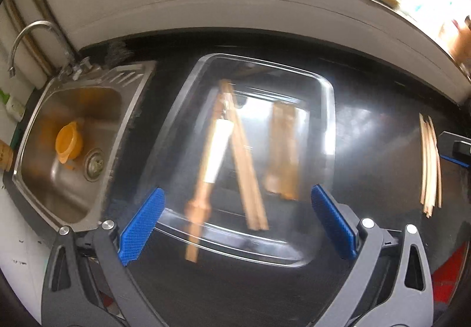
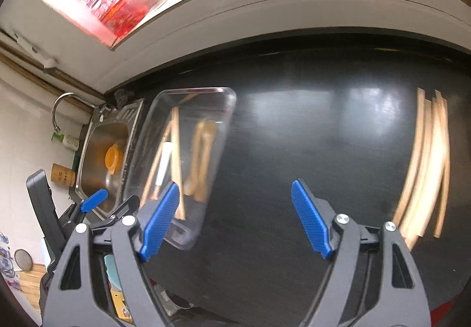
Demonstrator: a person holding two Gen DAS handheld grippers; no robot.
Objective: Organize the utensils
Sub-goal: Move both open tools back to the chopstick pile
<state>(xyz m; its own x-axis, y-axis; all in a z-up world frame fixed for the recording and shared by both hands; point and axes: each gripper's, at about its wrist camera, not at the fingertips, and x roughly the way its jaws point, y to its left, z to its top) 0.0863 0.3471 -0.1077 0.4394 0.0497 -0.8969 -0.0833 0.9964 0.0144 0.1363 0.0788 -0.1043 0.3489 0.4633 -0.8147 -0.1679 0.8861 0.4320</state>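
A clear plastic tray (image 1: 329, 121) lies on the black counter and holds several wooden utensils: a wooden-handled tool with a white middle (image 1: 217, 144), chopsticks (image 1: 248, 179) and wooden spoons (image 1: 282, 150). My left gripper (image 1: 238, 224) hangs open above the tray's near end with nothing between its blue pads. A loose bundle of chopsticks (image 2: 424, 168) lies on the counter to the right, also seen in the left wrist view as chopsticks (image 1: 429, 165). My right gripper (image 2: 235, 221) is open and empty over bare counter, between the tray (image 2: 206, 90) and that bundle.
A steel sink (image 1: 73, 200) with a tap (image 1: 29, 32) and an orange cup (image 1: 69, 143) sits left of the tray. A white wall ledge (image 1: 265, 9) runs behind the counter. A bamboo holder (image 2: 61, 175) stands beyond the sink.
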